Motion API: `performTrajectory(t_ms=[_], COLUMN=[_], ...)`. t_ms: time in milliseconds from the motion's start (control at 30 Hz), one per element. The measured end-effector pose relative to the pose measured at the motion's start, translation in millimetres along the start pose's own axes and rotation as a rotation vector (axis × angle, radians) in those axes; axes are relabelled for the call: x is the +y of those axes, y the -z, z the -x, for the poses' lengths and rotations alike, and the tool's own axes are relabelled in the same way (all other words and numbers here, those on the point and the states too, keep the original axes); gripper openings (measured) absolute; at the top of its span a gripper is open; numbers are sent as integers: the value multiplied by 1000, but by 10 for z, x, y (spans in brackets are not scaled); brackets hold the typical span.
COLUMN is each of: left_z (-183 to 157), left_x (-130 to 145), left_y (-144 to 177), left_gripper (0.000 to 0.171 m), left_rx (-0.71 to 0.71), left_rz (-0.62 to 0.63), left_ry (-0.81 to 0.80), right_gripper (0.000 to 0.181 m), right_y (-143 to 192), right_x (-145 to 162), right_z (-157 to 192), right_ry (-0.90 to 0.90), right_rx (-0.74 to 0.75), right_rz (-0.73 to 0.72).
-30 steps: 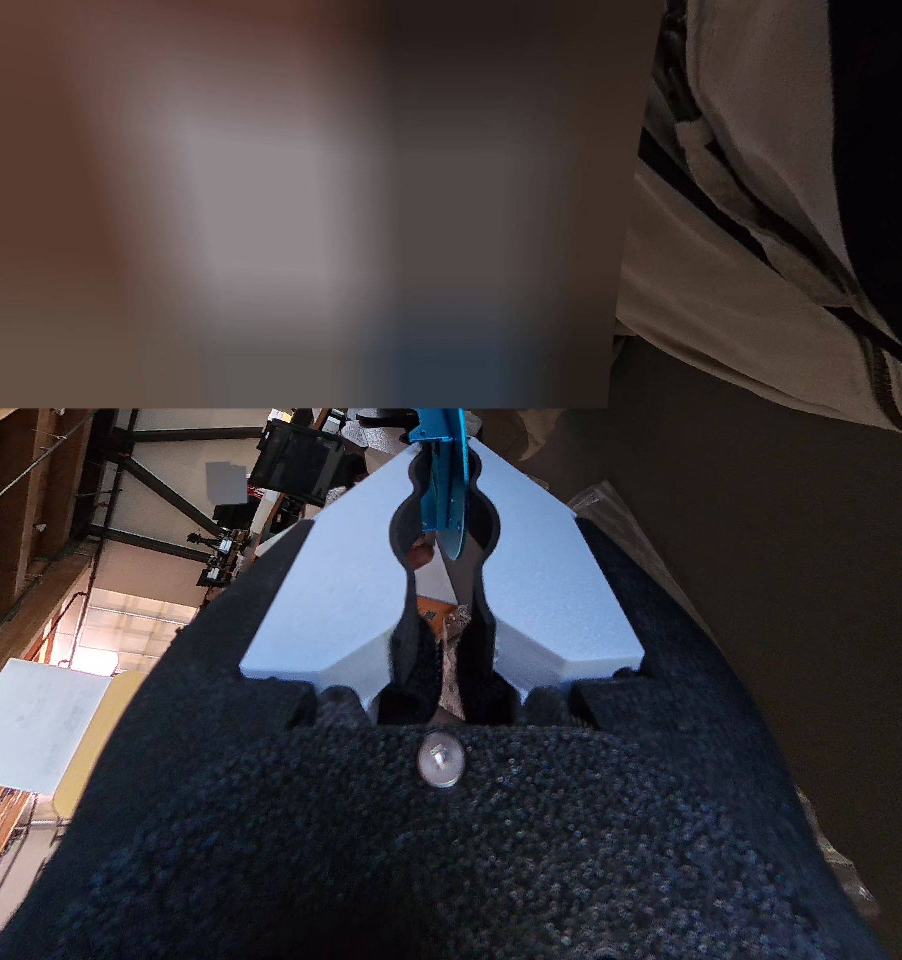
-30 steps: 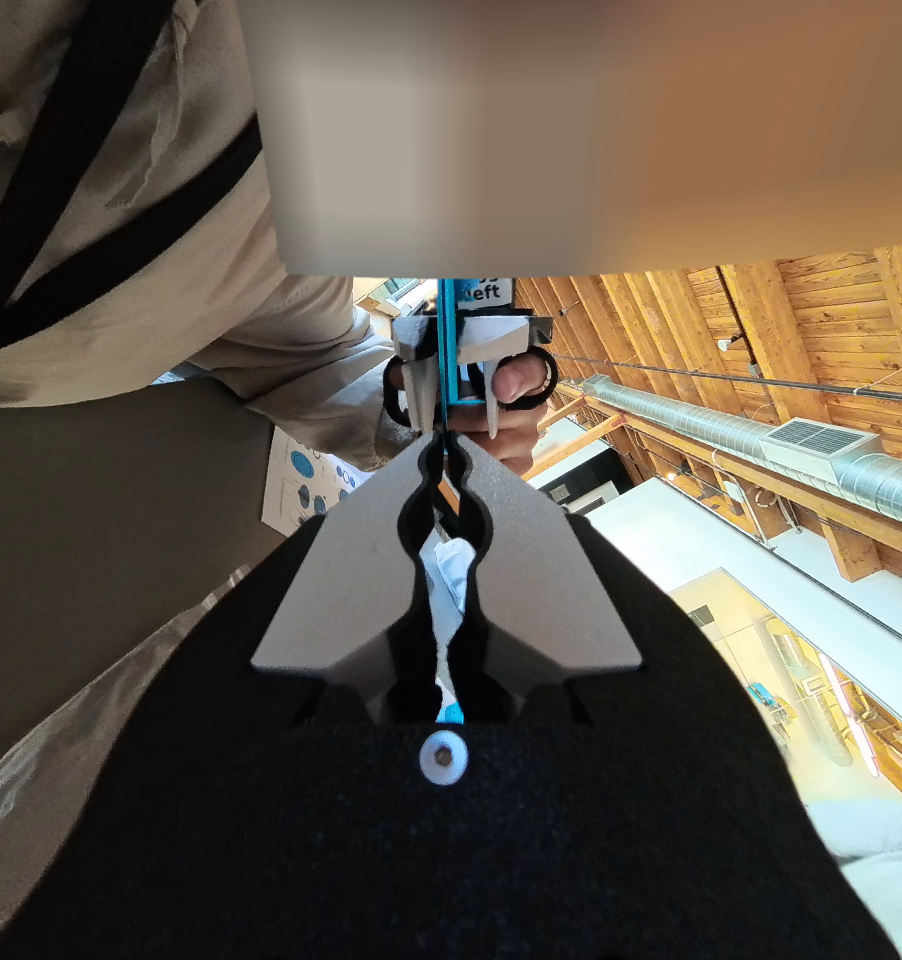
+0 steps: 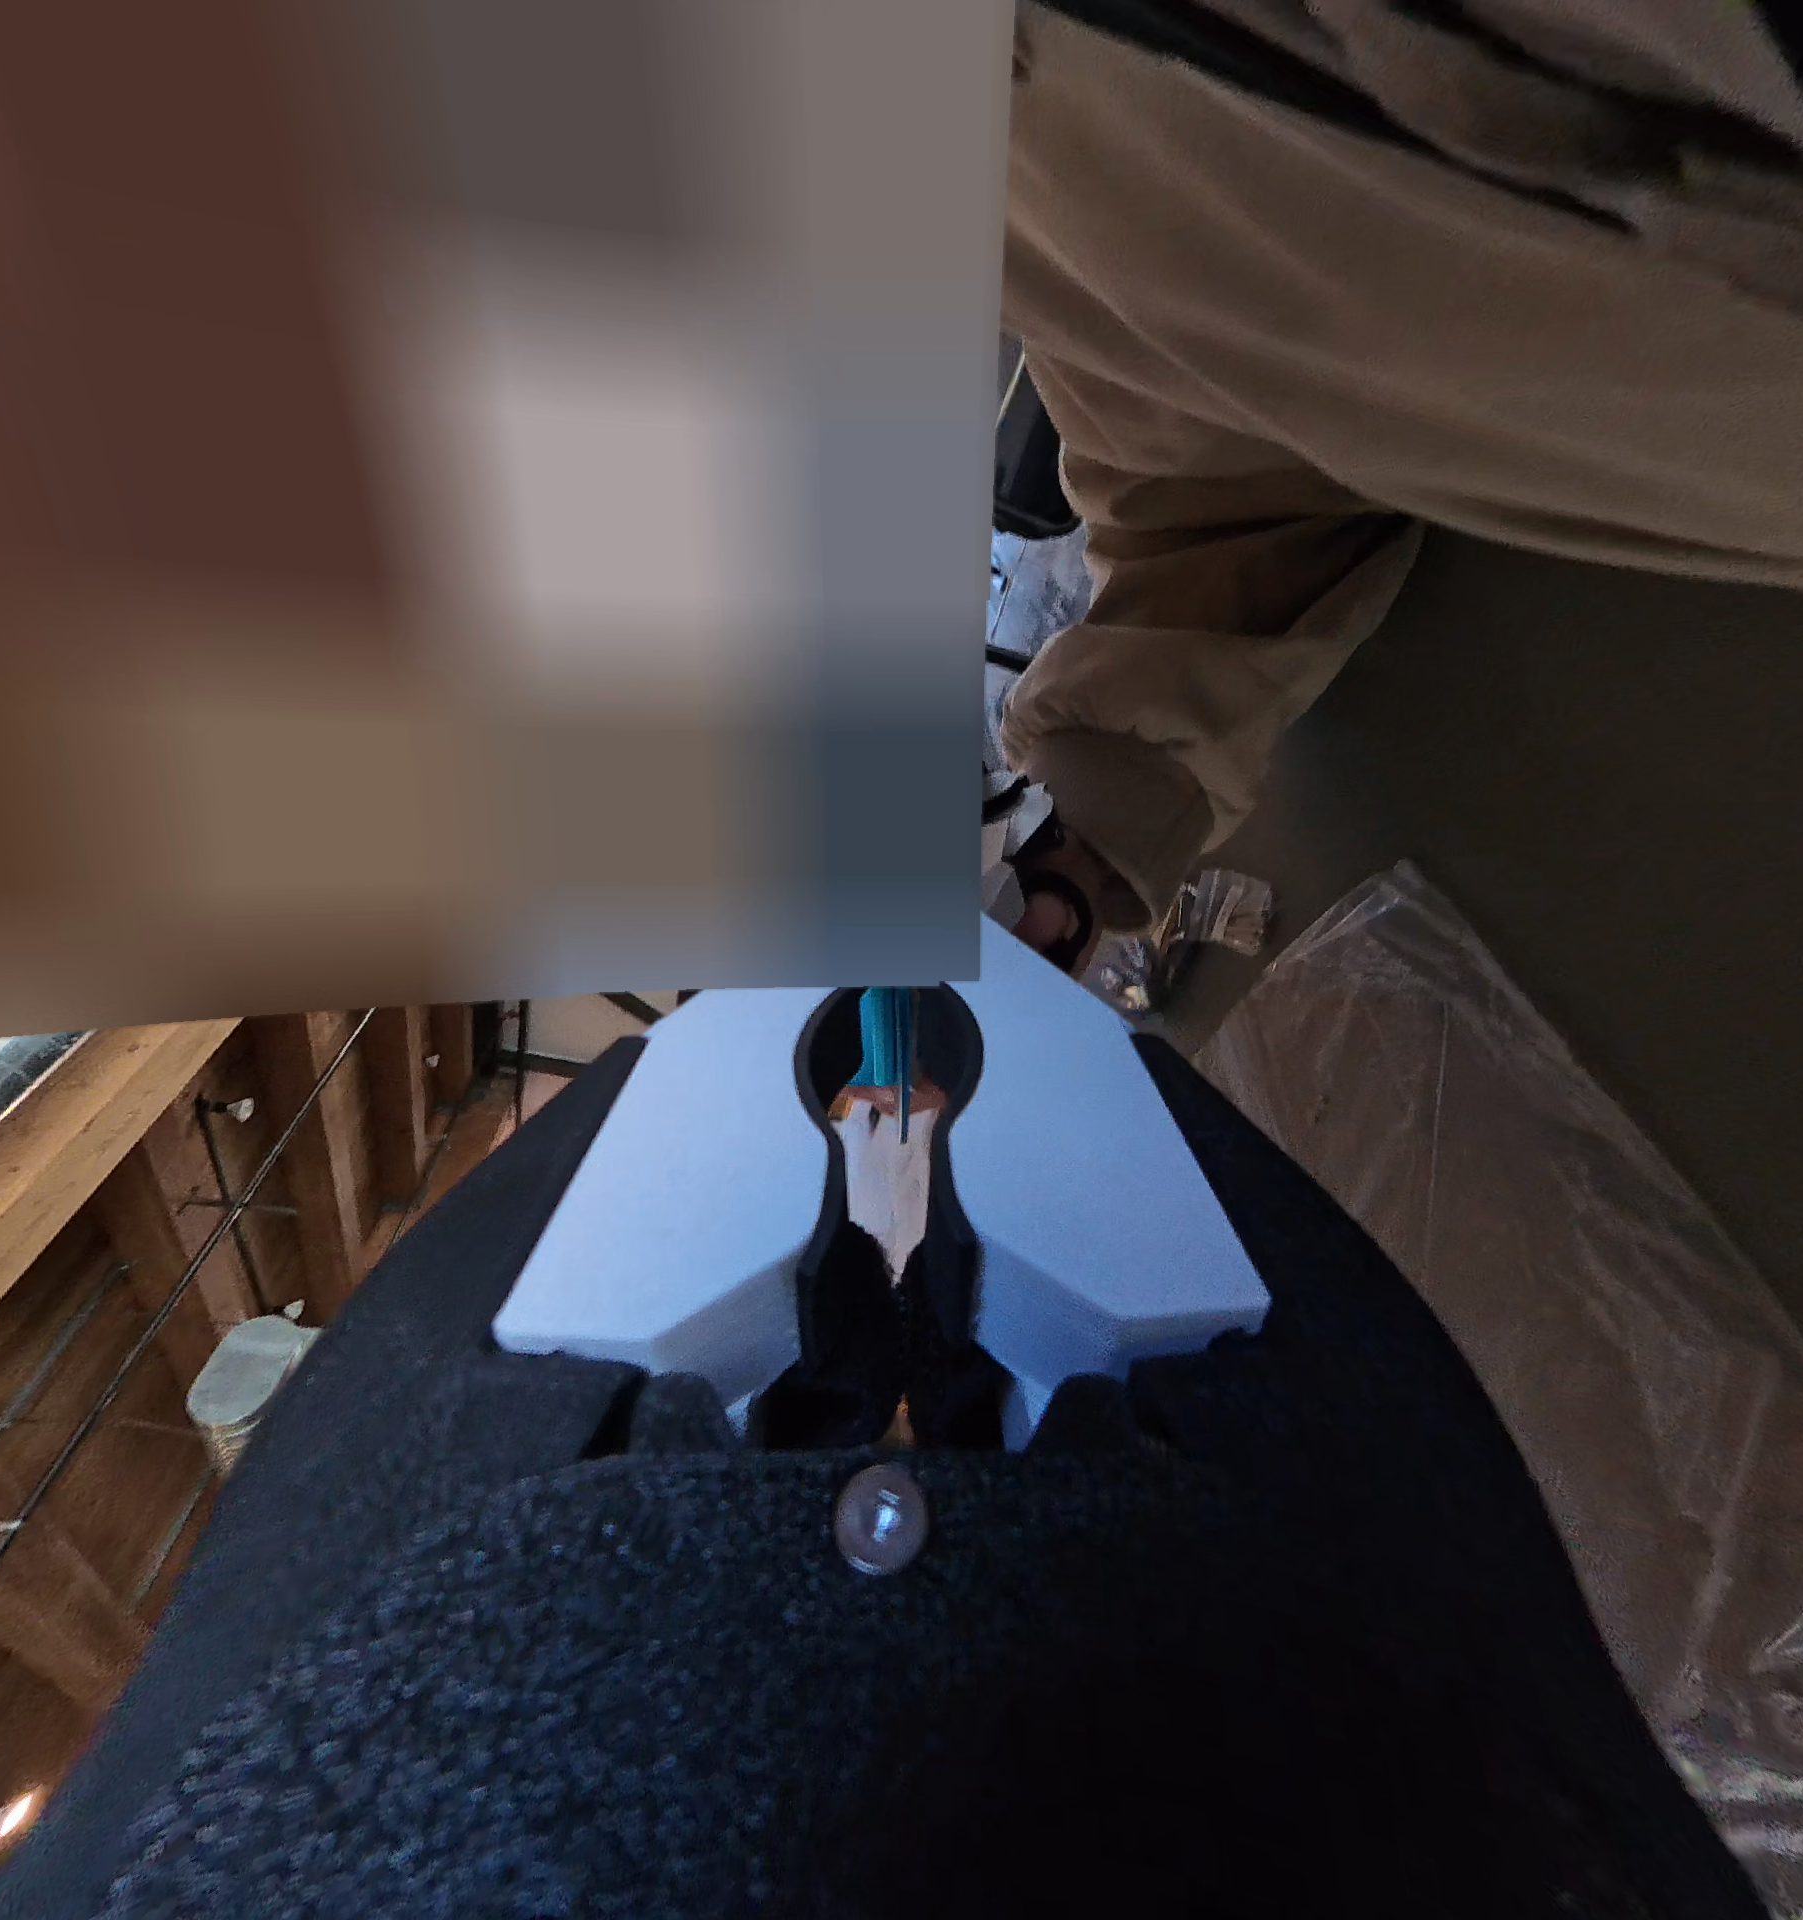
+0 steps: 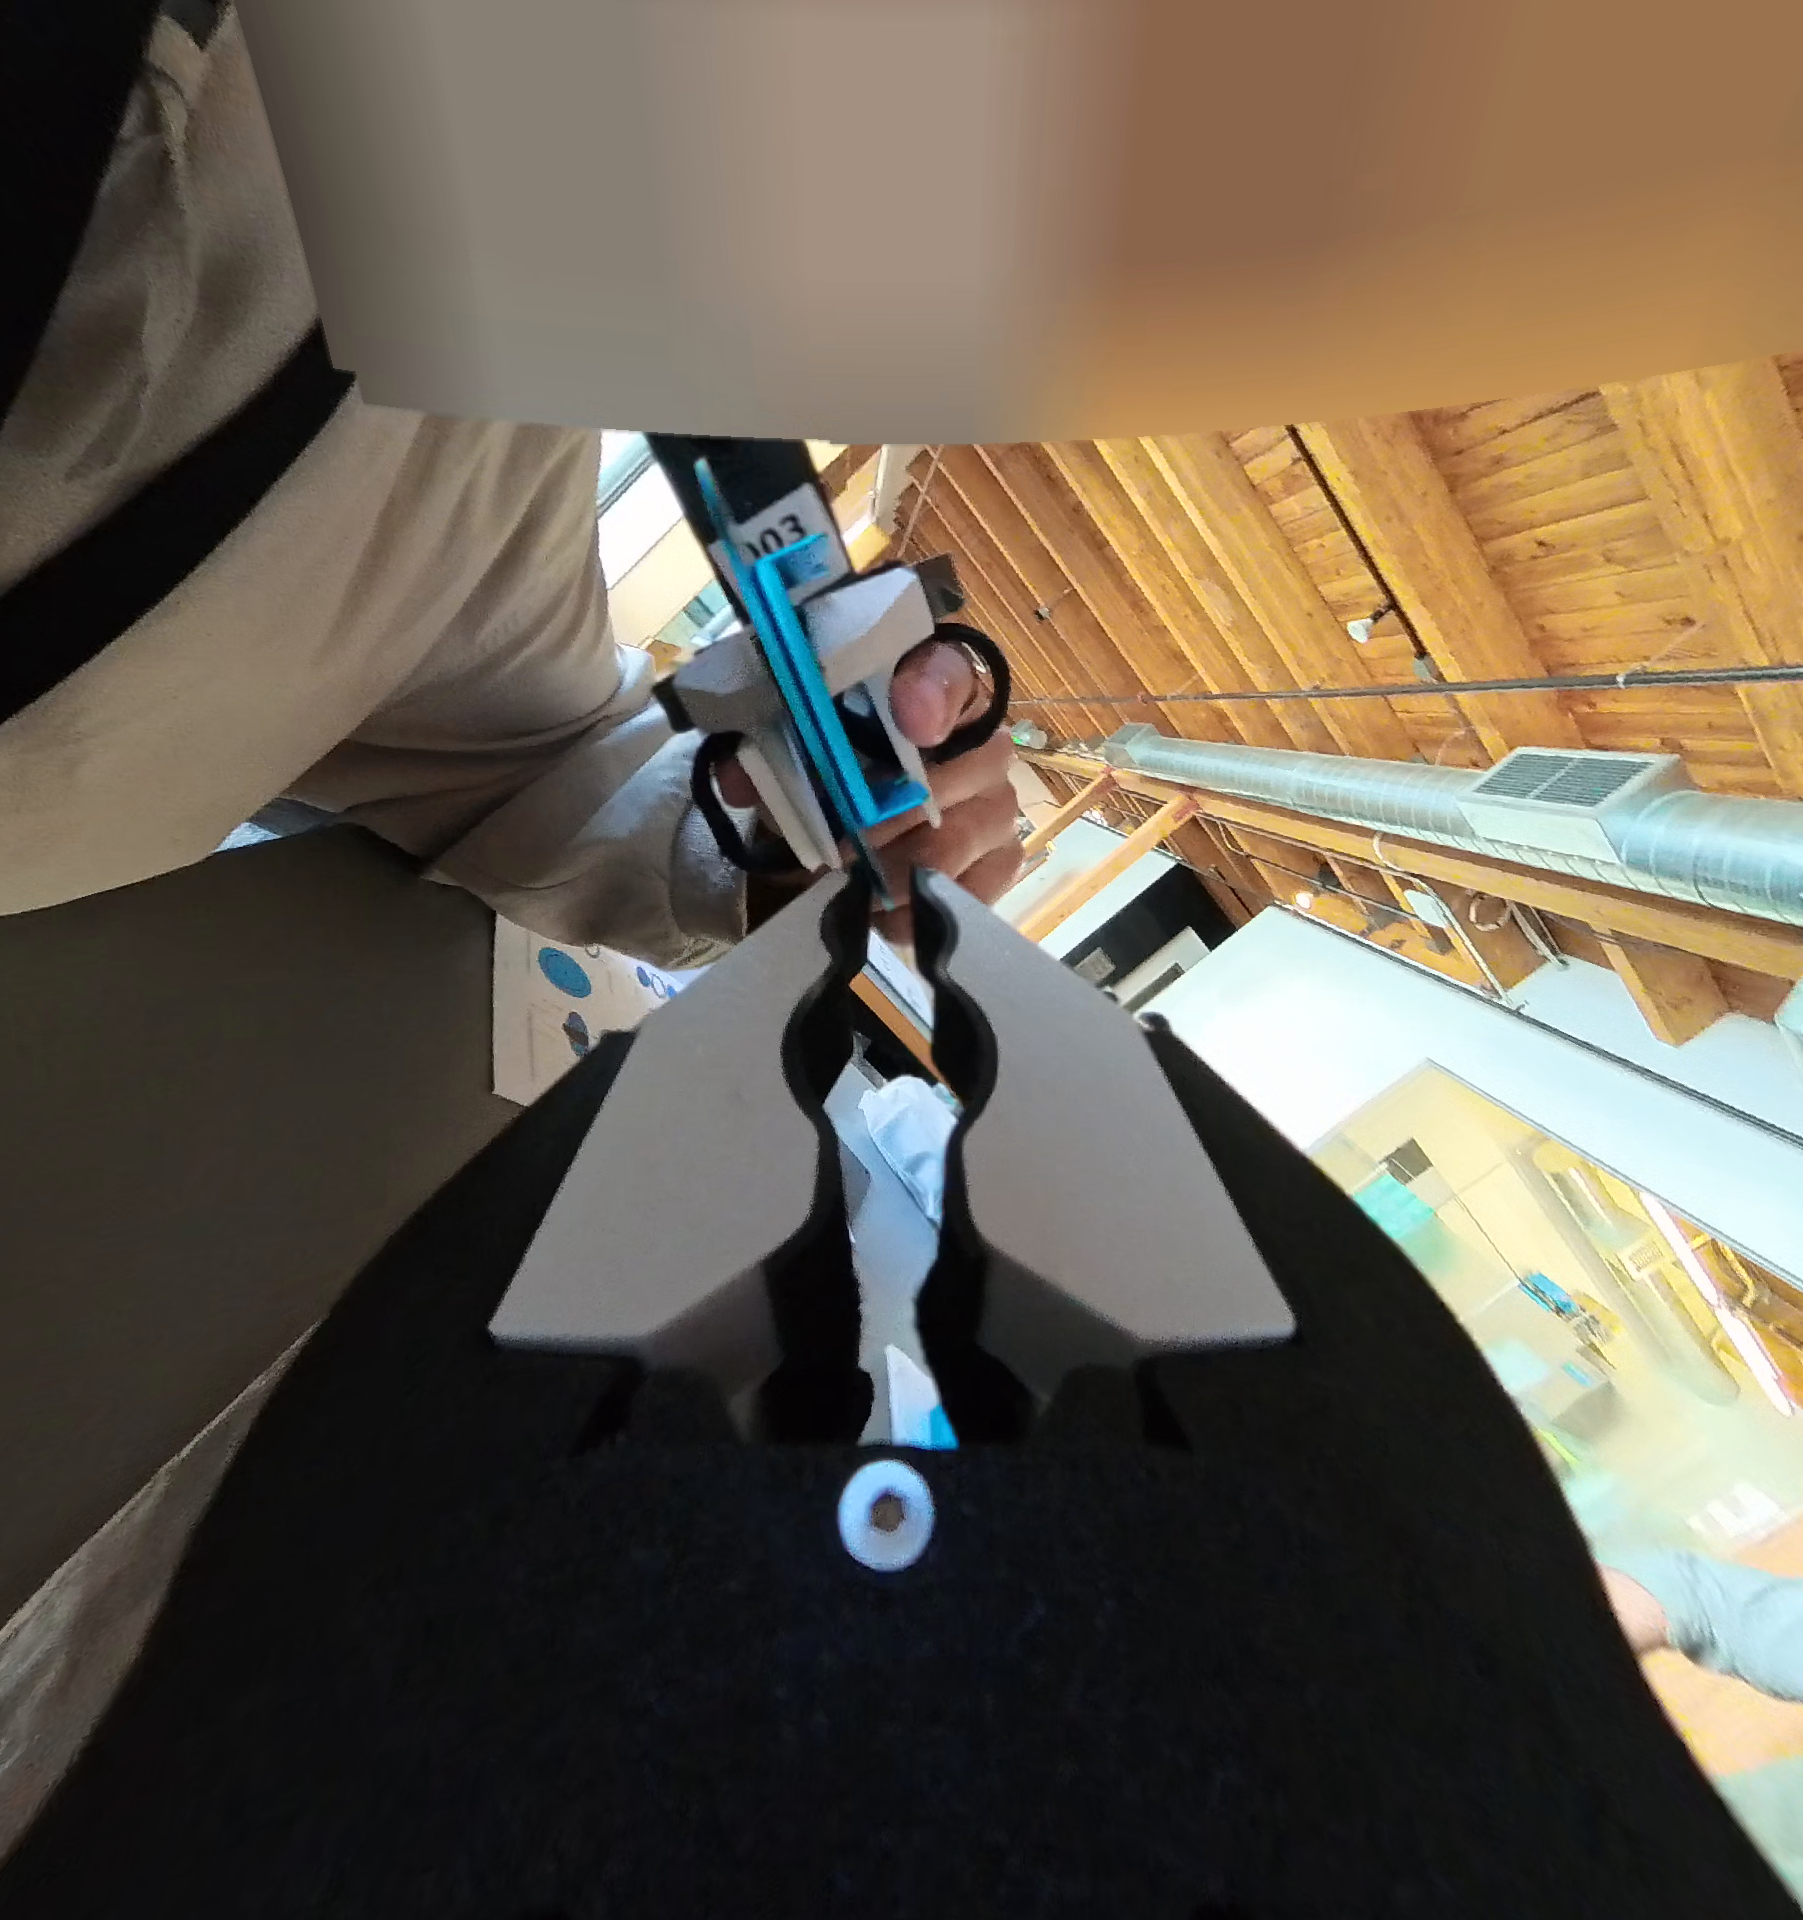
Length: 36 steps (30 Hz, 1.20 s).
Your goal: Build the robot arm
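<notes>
Since a second ago my right claw has loosened and the far gripper has tilted.

Left wrist view: my left claw (image 3: 889, 1003) has its jaws close together, but the tips are hidden, so I cannot tell its grip. A thin blue strip (image 3: 881, 1039) shows between them, with a beige sleeve (image 3: 1188, 675) to the right.

Right wrist view: my right claw (image 4: 884, 888) is slightly parted and grips nothing. Its tips are just beside the far gripper's blue plate (image 4: 809, 717), which a hand (image 4: 949, 800) holds. The plate looks thin, stiff and light, best pinched on its flat faces.

Dark olive surface (image 4: 201, 1091) bore a white sheet printed with blue circles (image 4: 564, 987) and crinkled clear plastic (image 3: 1448, 1195).
</notes>
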<state>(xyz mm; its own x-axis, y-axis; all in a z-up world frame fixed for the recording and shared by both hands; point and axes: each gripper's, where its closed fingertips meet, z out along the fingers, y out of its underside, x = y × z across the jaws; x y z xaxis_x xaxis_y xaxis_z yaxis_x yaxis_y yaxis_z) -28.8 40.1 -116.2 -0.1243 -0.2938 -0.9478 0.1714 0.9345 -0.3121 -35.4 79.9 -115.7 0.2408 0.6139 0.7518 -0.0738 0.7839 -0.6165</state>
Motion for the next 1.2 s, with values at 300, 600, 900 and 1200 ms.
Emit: performTrajectory(t_ms=[300,600,900,1200], left_z=[67,152,-249,-866], left_x=[475,947,1458,1897], left_y=[114,328,392,347], left_gripper=[1,1,1,1], left_rx=[-56,-125,-148,-157], left_rz=[218,436,727,908], left_ry=[12,214,397,397], right_gripper=[42,38,33,18], right_y=[179,419,1206,983], right_x=[175,407,1585,1923], right_z=[-333,-781,324,855], right_ry=[-221,-499,-766,-703], right_rx=[104,201,-6,-56], right_rz=[34,170,1005,1171])
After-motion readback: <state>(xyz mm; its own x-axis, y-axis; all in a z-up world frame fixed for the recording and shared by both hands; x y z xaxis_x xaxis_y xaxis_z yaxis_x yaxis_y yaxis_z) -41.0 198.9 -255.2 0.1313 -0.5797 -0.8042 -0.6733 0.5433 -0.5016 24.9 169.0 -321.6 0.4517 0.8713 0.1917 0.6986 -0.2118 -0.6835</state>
